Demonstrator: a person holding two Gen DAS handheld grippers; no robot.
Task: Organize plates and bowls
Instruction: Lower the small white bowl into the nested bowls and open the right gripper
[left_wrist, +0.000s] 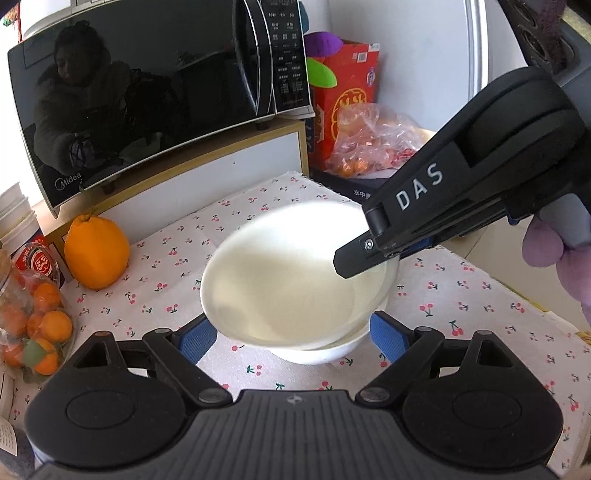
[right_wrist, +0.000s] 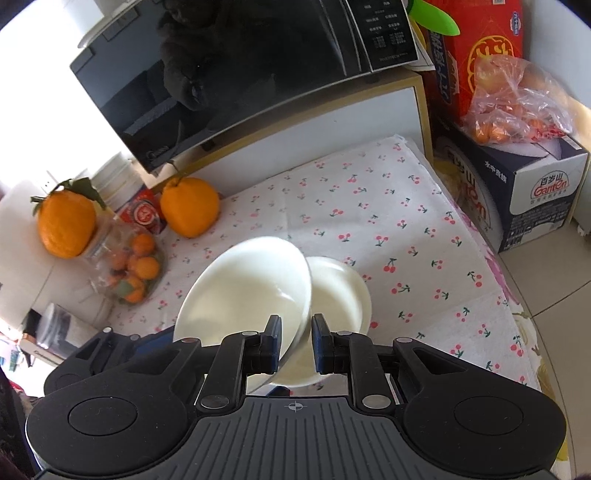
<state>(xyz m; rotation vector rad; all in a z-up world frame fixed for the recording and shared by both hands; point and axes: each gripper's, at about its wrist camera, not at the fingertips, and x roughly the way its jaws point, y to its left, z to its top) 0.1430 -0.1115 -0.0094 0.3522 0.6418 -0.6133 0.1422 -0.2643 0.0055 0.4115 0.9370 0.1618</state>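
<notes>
Left wrist view. Left gripper (left_wrist: 293, 341) jaws spread wide; blue pads (left_wrist: 197, 341) stand either side of the lower bowl (left_wrist: 317, 352), flanking it with a gap on each side, not pressing. That lower bowl sits on the cherry-print cloth (left_wrist: 461, 295). A second white bowl, the upper bowl (left_wrist: 288, 273), hangs tilted above it, mouth turned toward the camera, its low edge inside or just over the lower bowl's rim; whether they touch cannot be told. Right gripper (left_wrist: 354, 260) enters from upper right, fingers narrow, tip at the far right rim of the upper bowl. A hand in a purple glove (left_wrist: 554, 254) grips its handle. Behind: microwave (left_wrist: 147, 96) on a white cabinet (left_wrist: 207, 173), large orange (left_wrist: 96, 251) at left, bag of small oranges (left_wrist: 37, 332) at left edge.

Right wrist view. Right gripper (right_wrist: 295, 345) jaws close together, clamped on the near rim of the upper bowl (right_wrist: 243, 291); the rim runs edge-on between the two pads. Bowl tilts steeply, leaning left. Lower bowl (right_wrist: 340, 291) lies just right of and behind it, upright on the cloth (right_wrist: 406, 229), partly overlapped. Part of the left gripper (right_wrist: 110, 350) shows low at the left, beside the upper bowl. Orange (right_wrist: 189, 210) beyond the bowls near the microwave (right_wrist: 229, 81); cardboard box (right_wrist: 528, 192) at right.
</notes>
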